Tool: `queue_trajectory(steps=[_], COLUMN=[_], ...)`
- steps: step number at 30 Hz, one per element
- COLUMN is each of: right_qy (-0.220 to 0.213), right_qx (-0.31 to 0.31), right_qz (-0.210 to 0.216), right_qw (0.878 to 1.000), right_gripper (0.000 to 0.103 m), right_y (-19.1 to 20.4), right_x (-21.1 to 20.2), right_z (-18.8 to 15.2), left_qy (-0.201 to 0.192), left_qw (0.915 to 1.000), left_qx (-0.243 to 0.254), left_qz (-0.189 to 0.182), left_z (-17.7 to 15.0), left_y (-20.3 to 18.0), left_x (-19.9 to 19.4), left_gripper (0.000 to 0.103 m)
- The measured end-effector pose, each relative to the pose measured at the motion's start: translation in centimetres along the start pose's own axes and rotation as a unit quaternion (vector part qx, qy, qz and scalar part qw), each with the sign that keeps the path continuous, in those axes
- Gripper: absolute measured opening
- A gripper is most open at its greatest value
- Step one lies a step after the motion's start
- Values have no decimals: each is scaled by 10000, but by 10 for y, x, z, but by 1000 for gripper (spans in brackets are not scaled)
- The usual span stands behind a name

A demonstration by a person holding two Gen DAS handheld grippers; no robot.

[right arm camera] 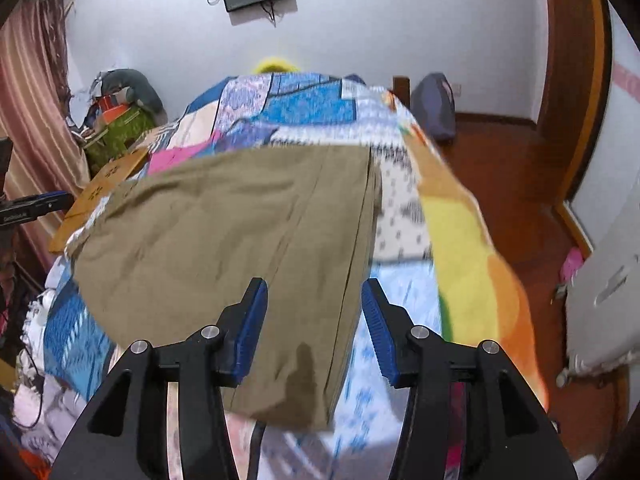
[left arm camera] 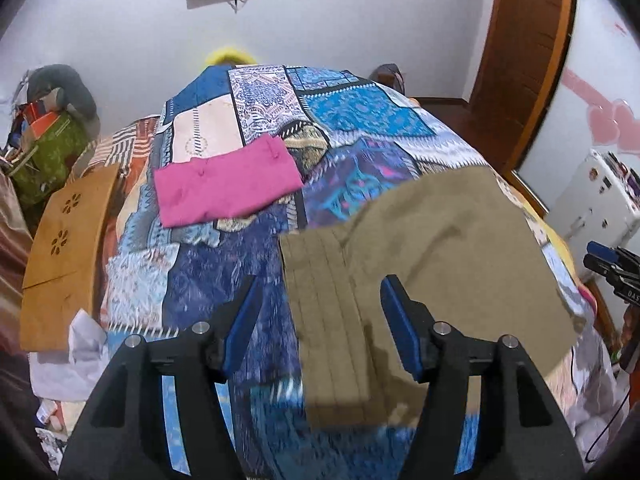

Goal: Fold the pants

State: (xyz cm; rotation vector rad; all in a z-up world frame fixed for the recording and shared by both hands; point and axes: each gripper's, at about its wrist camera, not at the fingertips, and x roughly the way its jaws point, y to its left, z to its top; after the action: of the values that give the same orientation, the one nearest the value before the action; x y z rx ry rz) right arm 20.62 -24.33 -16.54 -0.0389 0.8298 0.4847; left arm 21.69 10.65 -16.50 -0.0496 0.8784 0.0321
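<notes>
Khaki pants (left arm camera: 420, 264) lie folded flat on the patchwork bedspread (left arm camera: 224, 280), their layered edge on the left side; they also show in the right wrist view (right arm camera: 224, 240). My left gripper (left arm camera: 320, 292) is open and empty, hovering over the pants' near left edge. My right gripper (right arm camera: 316, 296) is open and empty above the pants' near right edge. The right gripper's body shows at the far right of the left wrist view (left arm camera: 612, 268), and the left gripper's body at the far left of the right wrist view (right arm camera: 32, 208).
A folded pink garment (left arm camera: 224, 184) lies further back on the bed. An orange wooden board (left arm camera: 64, 248) leans at the bed's left side, with piled bags (left arm camera: 52, 136) behind. A white appliance (left arm camera: 596, 204) and wooden door (left arm camera: 524, 60) stand to the right. A yellow-orange blanket (right arm camera: 464, 248) drapes the right bed edge.
</notes>
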Motion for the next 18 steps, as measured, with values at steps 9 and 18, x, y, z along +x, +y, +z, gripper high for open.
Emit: queue_trajectory(steps=[9, 18], right_qy=[-30, 441], right_qx=[-169, -155], right_qz=[-77, 98], right_qw=[9998, 9989], right_gripper=[45, 45], right_y=[-17, -43], right_x=[51, 144], right_z=[50, 98], left_qy=[376, 700], left_qw=[9989, 9968], left_qx=[-270, -311], left_qz=[1, -247], left_z=[33, 31], left_y=[16, 22], left_x=[69, 111], left_gripper=[62, 62])
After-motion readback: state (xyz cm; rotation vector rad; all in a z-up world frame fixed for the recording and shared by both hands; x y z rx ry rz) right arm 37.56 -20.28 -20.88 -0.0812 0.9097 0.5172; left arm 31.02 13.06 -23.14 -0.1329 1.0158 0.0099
